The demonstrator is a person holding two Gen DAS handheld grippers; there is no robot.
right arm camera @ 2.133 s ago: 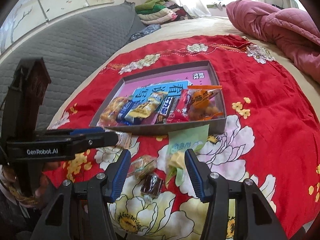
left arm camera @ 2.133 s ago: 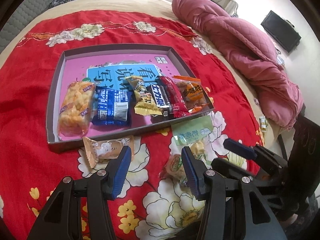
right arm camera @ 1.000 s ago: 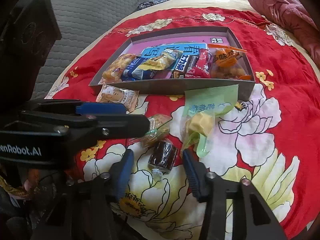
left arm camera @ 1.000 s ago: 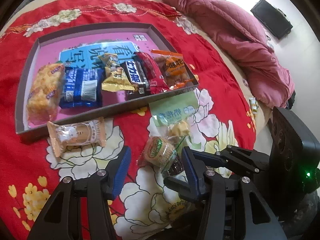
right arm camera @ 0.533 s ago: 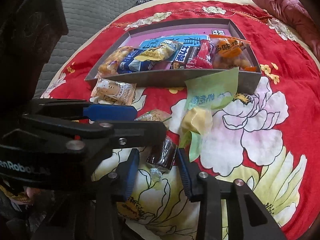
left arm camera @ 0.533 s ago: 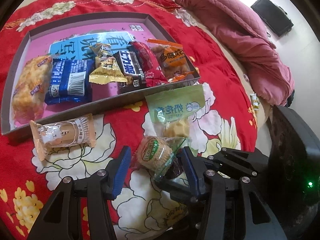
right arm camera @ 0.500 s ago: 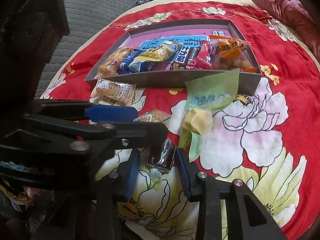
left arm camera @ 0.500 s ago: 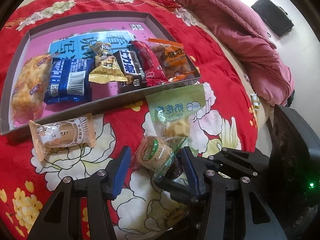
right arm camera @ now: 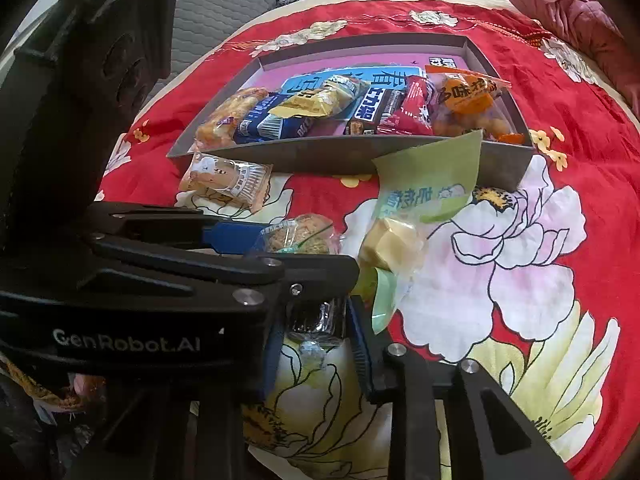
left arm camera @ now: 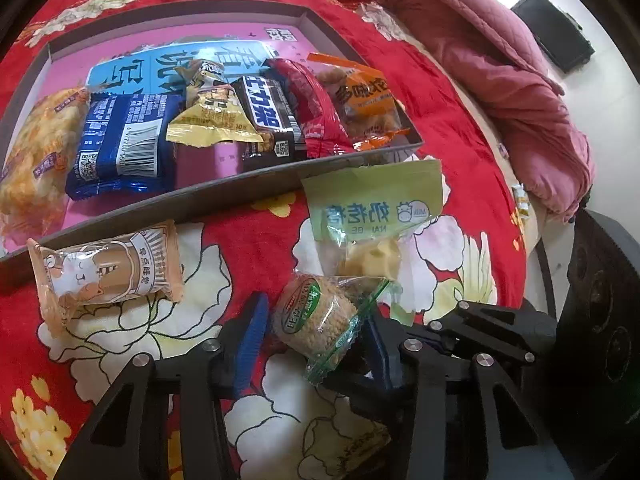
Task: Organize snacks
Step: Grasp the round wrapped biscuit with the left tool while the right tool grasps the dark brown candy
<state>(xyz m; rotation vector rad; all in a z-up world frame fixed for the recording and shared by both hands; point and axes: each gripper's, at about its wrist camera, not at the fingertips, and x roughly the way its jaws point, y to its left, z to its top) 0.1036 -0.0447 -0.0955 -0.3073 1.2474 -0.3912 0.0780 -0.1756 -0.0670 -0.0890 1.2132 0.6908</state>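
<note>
Two grippers crowd the same patch of the red flowered bedspread [left arm camera: 460, 128], and we see them getting in each other's way. Our left gripper [left arm camera: 316, 330] has its jaws closing around the round grain cake in clear wrap [left arm camera: 316, 314]; the pads are not yet pressing it. Our right gripper [right arm camera: 316, 334] lies just beside and partly under the left one, its jaws closing on the small dark wrapped candy [right arm camera: 316, 318], which sits between the pads, apparently touched by both. The left gripper's black body blocks much of the right wrist view. Near them lie the green cheese packet [left arm camera: 372, 216], leaning on the tray wall, and the cat-print cake packet [left arm camera: 108, 272]. Behind stands the grey tray [left arm camera: 240, 180] holding six snacks. A pink quilt [left arm camera: 500, 80] lies beyond.
</note>
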